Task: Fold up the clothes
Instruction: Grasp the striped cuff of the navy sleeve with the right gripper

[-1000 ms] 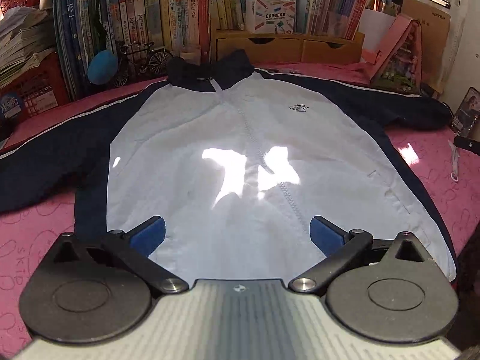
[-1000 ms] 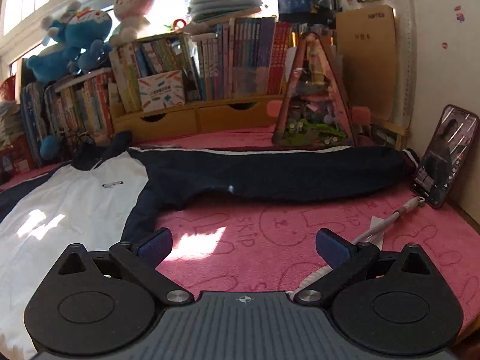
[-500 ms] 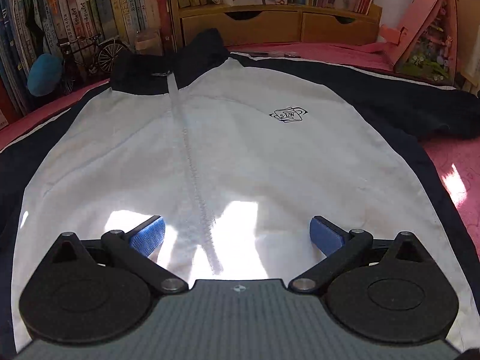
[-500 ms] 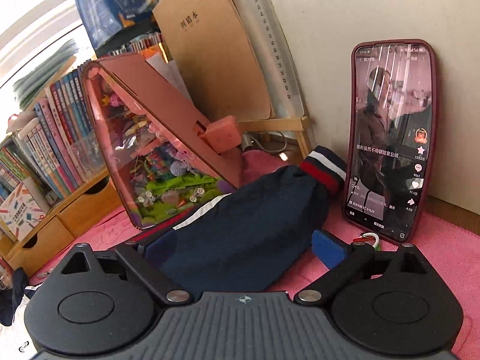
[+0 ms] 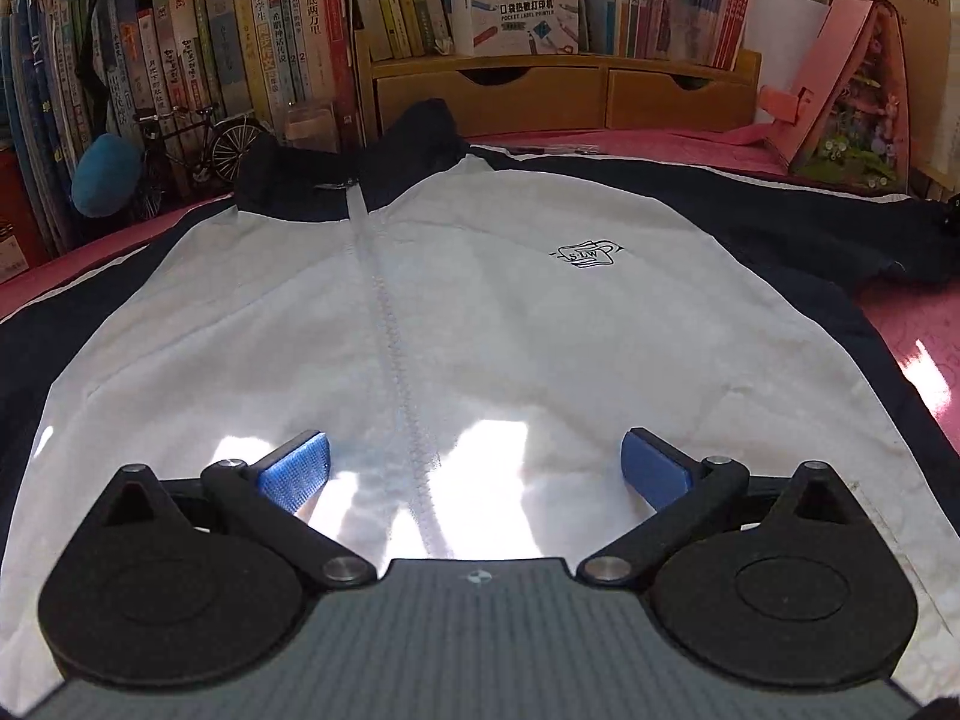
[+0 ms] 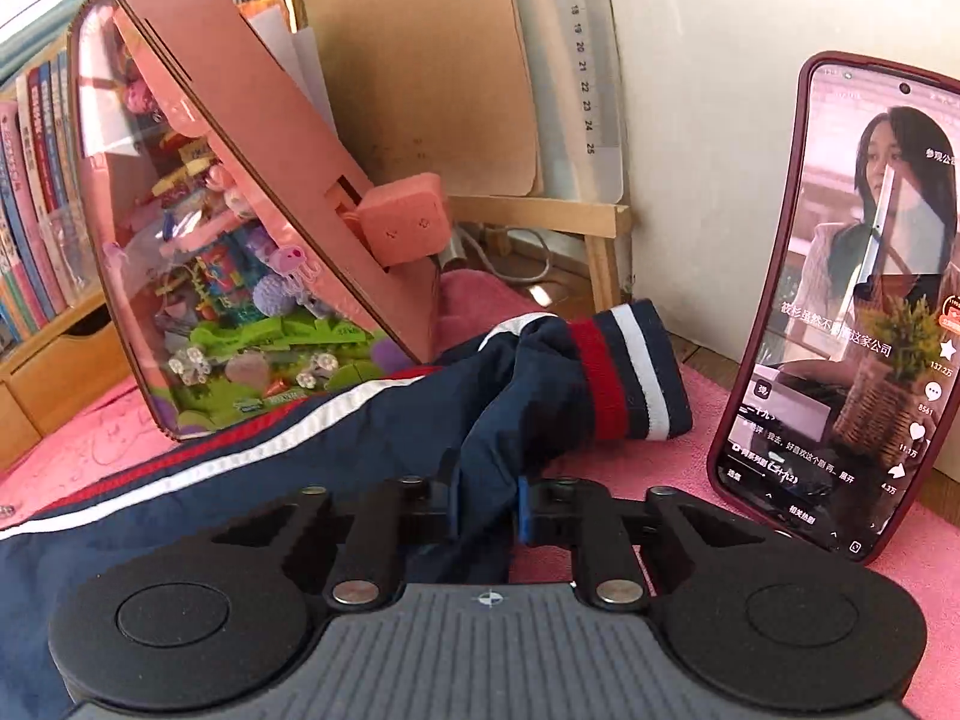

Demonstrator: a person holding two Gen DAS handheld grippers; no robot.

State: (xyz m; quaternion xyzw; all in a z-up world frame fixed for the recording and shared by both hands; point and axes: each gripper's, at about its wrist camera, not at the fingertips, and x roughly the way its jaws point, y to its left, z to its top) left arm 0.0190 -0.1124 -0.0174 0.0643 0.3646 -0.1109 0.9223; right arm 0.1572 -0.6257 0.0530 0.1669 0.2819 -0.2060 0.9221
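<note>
Now we see the jacket (image 5: pixel 510 324) lying flat, front up and zipped, on the pink desk (image 5: pixel 924 324), its navy collar toward the bookshelf (image 5: pixel 240 60) and its white chest filling the left wrist view. Our left tongs (image 5: pixel 474 465) hang spread wide just above the lower part of the white panel, 1 blue pad on each side of the zipper (image 5: pixel 396 360), pinching nothing. Over at the far end of the navy sleeve (image 6: pixel 336 468), our right tongs (image 6: pixel 486 510) have just been closing and are now pressed together on a fold of navy cloth near the striped cuff (image 6: pixel 624 378), which bunches up between the pads. A phone (image 6: pixel 852 312) in a dark red case leans against the wall just beside that cuff, and a pink triangular display box (image 6: pixel 240 228) stands behind the sleeve.
</note>
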